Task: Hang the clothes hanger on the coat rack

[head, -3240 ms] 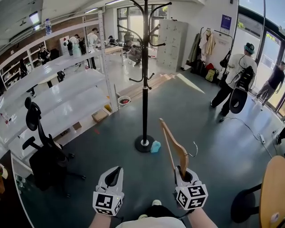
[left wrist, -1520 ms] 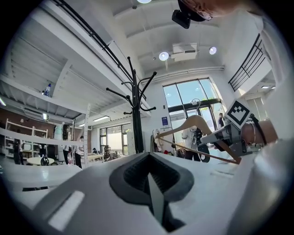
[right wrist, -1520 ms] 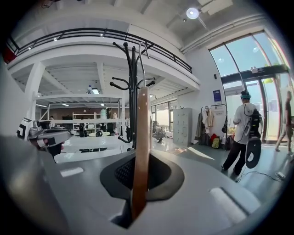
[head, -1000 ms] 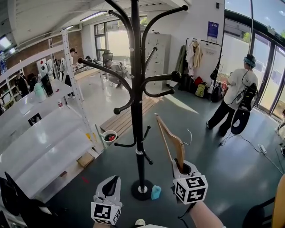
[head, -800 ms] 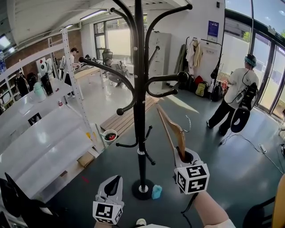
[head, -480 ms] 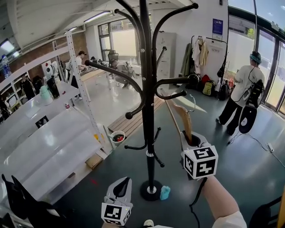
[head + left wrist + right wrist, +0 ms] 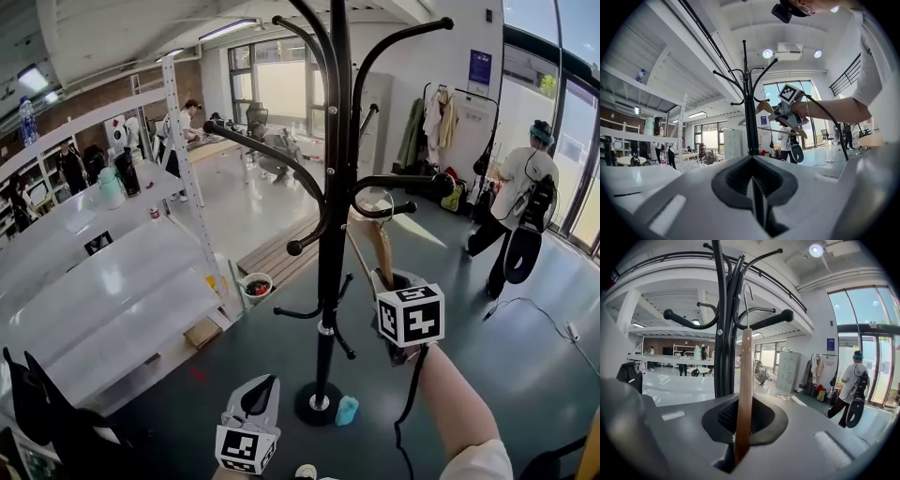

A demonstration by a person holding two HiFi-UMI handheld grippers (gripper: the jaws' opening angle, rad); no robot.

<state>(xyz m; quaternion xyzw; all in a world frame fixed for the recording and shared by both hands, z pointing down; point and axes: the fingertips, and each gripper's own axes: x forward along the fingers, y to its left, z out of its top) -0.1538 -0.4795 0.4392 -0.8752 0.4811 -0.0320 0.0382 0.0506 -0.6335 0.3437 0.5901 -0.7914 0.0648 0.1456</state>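
Observation:
A black coat rack (image 7: 332,225) with curved arms stands on a round base in the head view. My right gripper (image 7: 401,283) is shut on a wooden clothes hanger (image 7: 373,239) and holds it up beside the rack's right arm (image 7: 403,180). In the right gripper view the wooden clothes hanger (image 7: 743,390) rises from between the jaws. Its metal hook (image 7: 746,301) stands close to the coat rack (image 7: 723,324) pole, under a knobbed arm (image 7: 768,320). Whether the hook touches the rack I cannot tell. My left gripper (image 7: 253,401) hangs low by the base, shut and empty.
White shelving (image 7: 103,281) runs along the left. A small blue object (image 7: 346,410) lies by the rack's base. A person (image 7: 518,211) in a white shirt stands at the right near tall windows. A red-filled bowl (image 7: 254,284) sits on the floor.
My right gripper has lifted the hanger up and toward the rack's right arm. The view has closed in on the rack. The left gripper stays low.

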